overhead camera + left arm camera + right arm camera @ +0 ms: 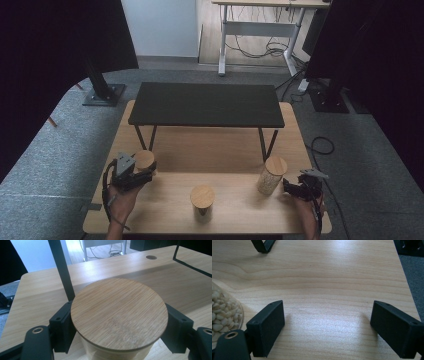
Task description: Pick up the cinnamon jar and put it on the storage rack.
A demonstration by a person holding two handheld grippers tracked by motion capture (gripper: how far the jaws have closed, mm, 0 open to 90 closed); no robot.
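- We see the worktop (165, 150), pale wood, carrying a low black shelf (205, 104) on thin legs across its far half; the top of that shelf is bare.
- Three lidded jars stand on the near half of the worktop, in front of the shelf and all at worktop level, so we judge the work to be at its start: one jar is being taken and two wait.
- The left jar (117, 317) sits by the shelf's front left leg (62, 270). The left claw (142, 167) has its two jaws against the jar's sides just under the bamboo lid, closed on it as far as we can tell, though we cannot tell whether the jar has left the wood.
- The right jar (271, 175), holding pale kernels, stands near the shelf's right legs. The right claw (327, 327) rests low just beside it, jaws spread wide with bare wood between them and nothing held.
- The middle jar (202, 200) stands alone near the front edge, well apart from both claws.
- What is left, in our judgement: lift the gripped jar, place it, then deal with the other two.
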